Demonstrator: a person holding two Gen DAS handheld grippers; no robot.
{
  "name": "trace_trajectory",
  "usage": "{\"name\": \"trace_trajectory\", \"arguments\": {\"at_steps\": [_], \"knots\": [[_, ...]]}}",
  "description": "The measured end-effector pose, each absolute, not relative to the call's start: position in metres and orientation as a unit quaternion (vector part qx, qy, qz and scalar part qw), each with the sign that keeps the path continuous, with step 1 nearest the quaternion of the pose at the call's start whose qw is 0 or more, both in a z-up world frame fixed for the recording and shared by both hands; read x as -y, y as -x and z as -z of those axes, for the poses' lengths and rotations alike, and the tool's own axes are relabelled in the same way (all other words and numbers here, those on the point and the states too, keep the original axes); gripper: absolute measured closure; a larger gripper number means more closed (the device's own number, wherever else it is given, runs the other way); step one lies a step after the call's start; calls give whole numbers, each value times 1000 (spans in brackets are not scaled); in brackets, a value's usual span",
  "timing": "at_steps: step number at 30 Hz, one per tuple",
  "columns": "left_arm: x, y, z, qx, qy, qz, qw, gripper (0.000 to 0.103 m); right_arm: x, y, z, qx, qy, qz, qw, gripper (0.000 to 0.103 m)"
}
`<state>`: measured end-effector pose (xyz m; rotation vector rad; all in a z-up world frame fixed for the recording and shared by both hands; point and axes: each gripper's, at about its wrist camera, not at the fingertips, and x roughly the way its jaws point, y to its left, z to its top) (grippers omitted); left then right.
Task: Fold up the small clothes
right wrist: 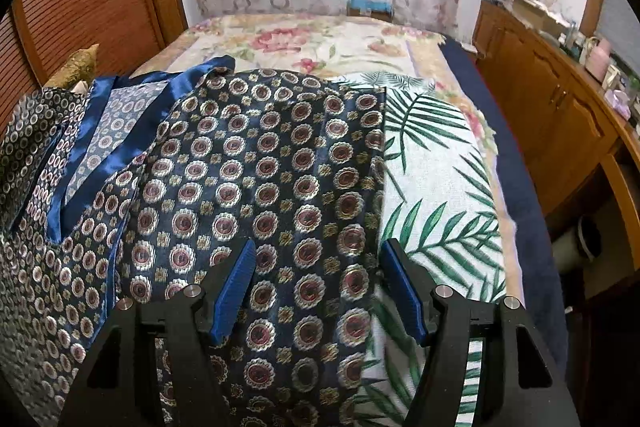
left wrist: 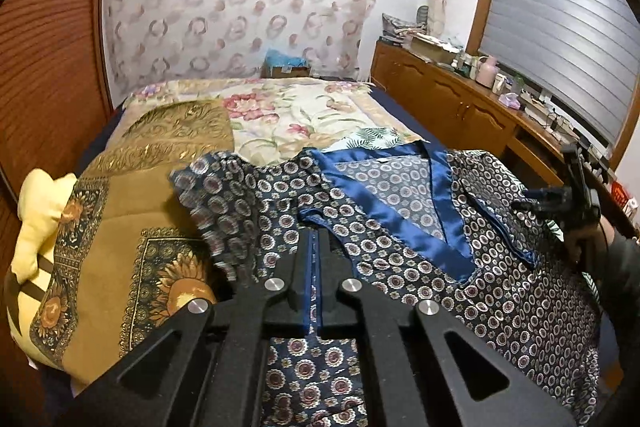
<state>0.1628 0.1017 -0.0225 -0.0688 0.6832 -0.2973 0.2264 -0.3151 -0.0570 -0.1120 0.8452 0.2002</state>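
A navy shirt point(left wrist: 500, 291) printed with round medallions and trimmed with a blue satin collar point(left wrist: 400, 211) lies spread on the bed. My left gripper point(left wrist: 316, 237) is shut, its tips pinching the shirt's fabric just below the collar's left end; the left sleeve point(left wrist: 216, 203) looks blurred and lifted. In the right wrist view the shirt's right sleeve point(right wrist: 260, 167) lies between the blue pads point(right wrist: 236, 287) of my right gripper point(right wrist: 318, 247), which stands open and does not press on the cloth. The sleeve's edge runs along the right pad.
A white cloth with green palm leaves point(right wrist: 440, 195) lies under the shirt's right side. The floral bedcover point(left wrist: 304, 111) stretches behind. A golden sunflower quilt point(left wrist: 132, 211) and a yellow plush point(left wrist: 36, 211) sit left. A wooden cabinet point(left wrist: 460, 99) lines the right wall.
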Motion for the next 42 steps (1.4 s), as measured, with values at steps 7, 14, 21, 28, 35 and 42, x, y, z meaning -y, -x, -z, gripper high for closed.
{"name": "trace_trajectory", "arguments": {"at_steps": [7,14,21,28,35,42], "knots": [[-95,-148,12,-321,39,169,931,102,336,-254,52,-429,19,-99,898,37],[-116,-151,7,-314,44,120,941,102,329,-273,64,-436,38,-84,895,38],[-156,-180,31,-352,65,74,931,59,318,-263,62,-416,54,-111,901,81],[-157,-205,55,-377,102,87,916,60,306,-244,44,-370,74,-131,917,100],[-130,-187,41,-354,44,110,928,102,300,-193,5,-299,76,-167,936,102],[-125,-99,13,-297,50,153,941,102,329,-105,-8,-257,47,-197,945,102]]}}
